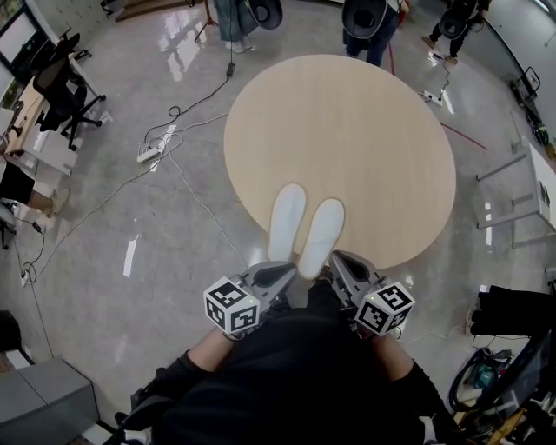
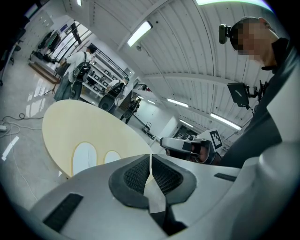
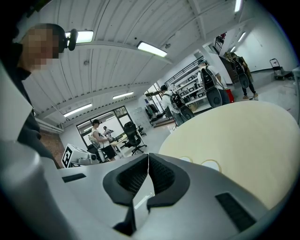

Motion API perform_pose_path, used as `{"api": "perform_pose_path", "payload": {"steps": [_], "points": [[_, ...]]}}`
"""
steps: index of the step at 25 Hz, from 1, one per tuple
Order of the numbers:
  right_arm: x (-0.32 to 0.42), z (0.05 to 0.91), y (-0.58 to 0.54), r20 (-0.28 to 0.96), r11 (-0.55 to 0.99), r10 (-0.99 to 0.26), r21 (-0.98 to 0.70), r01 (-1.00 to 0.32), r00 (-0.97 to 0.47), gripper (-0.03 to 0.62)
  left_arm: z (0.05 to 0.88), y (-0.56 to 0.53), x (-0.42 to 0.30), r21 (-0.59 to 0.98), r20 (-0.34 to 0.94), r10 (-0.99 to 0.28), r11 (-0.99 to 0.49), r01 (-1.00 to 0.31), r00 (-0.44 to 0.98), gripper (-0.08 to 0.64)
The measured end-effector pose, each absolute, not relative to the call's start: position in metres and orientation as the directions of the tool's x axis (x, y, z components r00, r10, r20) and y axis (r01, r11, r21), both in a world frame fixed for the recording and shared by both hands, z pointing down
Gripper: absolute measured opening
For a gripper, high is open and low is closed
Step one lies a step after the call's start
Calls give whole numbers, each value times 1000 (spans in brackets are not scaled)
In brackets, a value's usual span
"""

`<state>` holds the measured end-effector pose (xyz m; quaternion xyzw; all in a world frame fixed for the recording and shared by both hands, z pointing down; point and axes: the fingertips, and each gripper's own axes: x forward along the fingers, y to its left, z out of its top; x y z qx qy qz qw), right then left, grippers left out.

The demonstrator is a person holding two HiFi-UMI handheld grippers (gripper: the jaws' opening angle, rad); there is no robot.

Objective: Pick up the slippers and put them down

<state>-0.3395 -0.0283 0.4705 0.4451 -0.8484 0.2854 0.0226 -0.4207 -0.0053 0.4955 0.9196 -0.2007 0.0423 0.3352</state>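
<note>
A glossy grey floor [image 1: 130, 174] spreads all round a round, pale wooden table [image 1: 365, 139], which fills the middle of the head view. The gripper views show a white ribbed ceiling [image 2: 187, 89] with strip lights above the table. They also show metal shelving racks [image 2: 101, 75] beyond the table's far side. Three people [image 1: 373, 26] stand on the floor past the table's far edge, seen only from the waist down. Left of the table, well apart from it, stands a black office chair [image 1: 65, 96] next to a desk [image 1: 26, 130]. Black and white cables [image 1: 187, 109] trail across the floor from that side toward the table, and a white power strip [image 1: 149, 154] lies among them.

Two white slippers [image 1: 286, 223] lie side by side on the table at its near edge, long axes pointing away from the person, and they are just beside each other. Nothing else lies on the table top.

The left hand-held gripper [image 1: 282, 275] and the right hand-held gripper [image 1: 340, 265] hover just off the table's near edge. Each points inward toward the near ends of the slippers. The near end of the slipper on the person's right sits between the two tips; whether either tip touches it cannot be told. Both hand-held grippers have their ridged black pads pressed together with nothing between them. From each gripper view the slippers show on the table ahead of the jaws. A marker cube [image 1: 231, 305] sits at the rear of each one, close to the person's dark sleeves.
</note>
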Motion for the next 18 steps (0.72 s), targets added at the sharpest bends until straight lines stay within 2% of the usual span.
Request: {"api": "perform_pose_path", "payload": {"steps": [18], "points": [[-336, 473, -25, 295, 426, -747, -476, -769, -596, 17, 500, -1, -418, 602, 216, -334, -694, -394, 917, 26]]}}
